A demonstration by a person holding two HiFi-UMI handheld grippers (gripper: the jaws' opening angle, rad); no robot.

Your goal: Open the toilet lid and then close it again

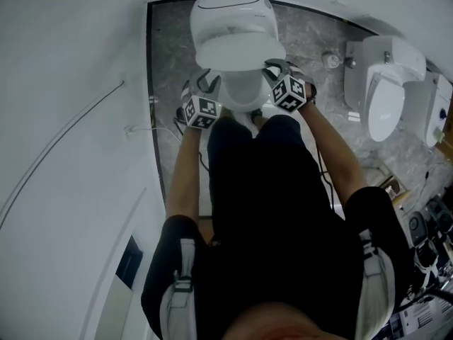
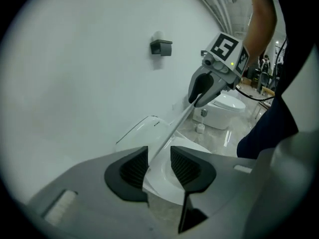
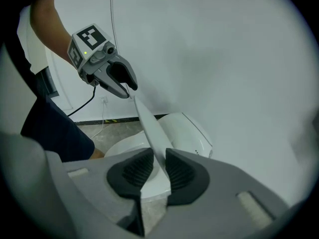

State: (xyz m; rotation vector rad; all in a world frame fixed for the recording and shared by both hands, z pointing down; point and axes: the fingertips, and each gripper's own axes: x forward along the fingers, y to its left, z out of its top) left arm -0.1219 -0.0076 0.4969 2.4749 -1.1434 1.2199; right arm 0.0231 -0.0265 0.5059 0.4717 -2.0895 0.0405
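In the head view a white toilet (image 1: 230,9) stands at the top, its lid (image 1: 239,51) tilted part-way up over the bowl (image 1: 242,94). My left gripper (image 1: 205,82) is at the lid's left edge and my right gripper (image 1: 276,68) at its right edge. In the left gripper view the thin lid (image 2: 174,126) runs edge-on between the jaws of the left gripper (image 2: 159,166); it lies against one pad, with a gap to the other. The right gripper (image 3: 159,168) is shut on the lid's edge (image 3: 149,126), both pads against it. Each gripper shows in the other's view: the right (image 2: 199,96), the left (image 3: 124,81).
The person stands close in front of the bowl, legs (image 1: 262,161) against it. A white wall is close on the left, with a cable (image 1: 71,129) along it and a small dark fixture (image 2: 161,47). Two more toilets (image 1: 386,91) stand to the right on the marble floor (image 1: 170,48).
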